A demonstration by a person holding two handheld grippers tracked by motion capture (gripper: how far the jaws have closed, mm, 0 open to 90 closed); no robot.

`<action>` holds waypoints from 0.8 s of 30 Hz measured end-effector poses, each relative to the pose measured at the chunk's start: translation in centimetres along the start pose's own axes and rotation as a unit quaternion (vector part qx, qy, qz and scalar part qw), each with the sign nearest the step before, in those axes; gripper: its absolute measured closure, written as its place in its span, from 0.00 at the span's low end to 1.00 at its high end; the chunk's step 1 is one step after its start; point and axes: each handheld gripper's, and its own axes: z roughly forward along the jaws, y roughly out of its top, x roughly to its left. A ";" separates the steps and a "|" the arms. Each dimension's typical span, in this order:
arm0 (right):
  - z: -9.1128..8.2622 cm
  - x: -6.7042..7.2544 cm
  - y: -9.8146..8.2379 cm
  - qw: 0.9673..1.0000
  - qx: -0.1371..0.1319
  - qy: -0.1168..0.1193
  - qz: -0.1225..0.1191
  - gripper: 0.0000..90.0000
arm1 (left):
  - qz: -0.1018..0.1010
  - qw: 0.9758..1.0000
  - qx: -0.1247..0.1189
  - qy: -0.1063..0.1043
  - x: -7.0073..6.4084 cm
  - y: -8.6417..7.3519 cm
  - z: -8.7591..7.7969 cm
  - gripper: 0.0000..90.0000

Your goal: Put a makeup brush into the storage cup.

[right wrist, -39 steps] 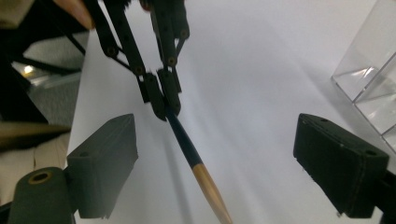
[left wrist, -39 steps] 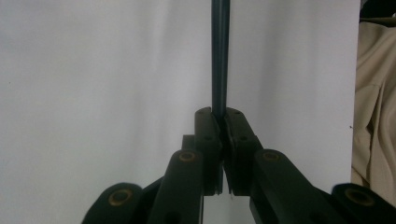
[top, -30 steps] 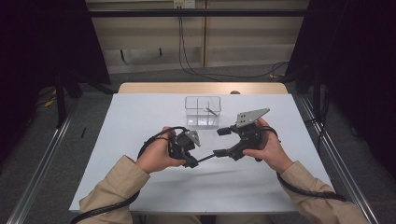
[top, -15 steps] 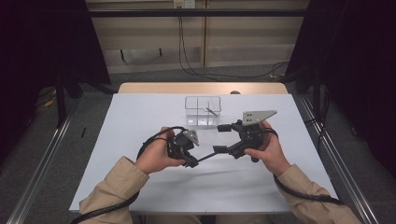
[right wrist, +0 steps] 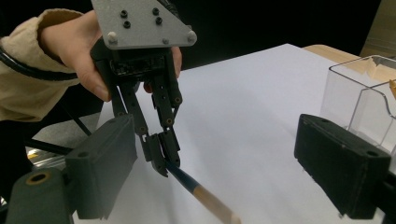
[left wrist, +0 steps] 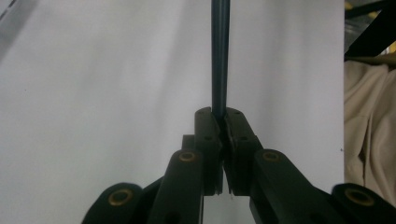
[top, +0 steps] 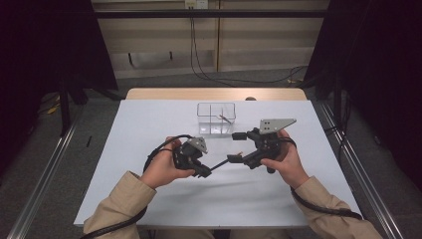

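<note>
My left gripper (top: 203,170) is shut on the blue end of a pencil (top: 219,164), which points right across the white table (top: 149,124). In the left gripper view the pencil (left wrist: 220,56) runs straight up from the pinched jaws of the left gripper (left wrist: 223,122). My right gripper (top: 237,148) stands open, one jaw on each side of the pencil's bare wooden end. The right gripper view shows the left gripper (right wrist: 161,158) gripping the pencil (right wrist: 201,193), whose wooden end lies between the wide pads of the right gripper (right wrist: 219,163), touching neither.
A clear plastic box (top: 216,118) with compartments stands on the table just behind the grippers and holds a small orange stick. It also appears as the clear box (right wrist: 359,98) at the right. Cables trail from both grippers. Metal rails flank the table.
The right gripper has rolled a little, so its grey plate lies flatter. The left gripper and the pencil have barely shifted.
</note>
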 end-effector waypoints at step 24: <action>0.1 0.0 0.2 1.000 -0.022 0.001 0.003 0.15 | -0.049 0.981 -0.186 0.005 0.3 -0.9 0.5 0.95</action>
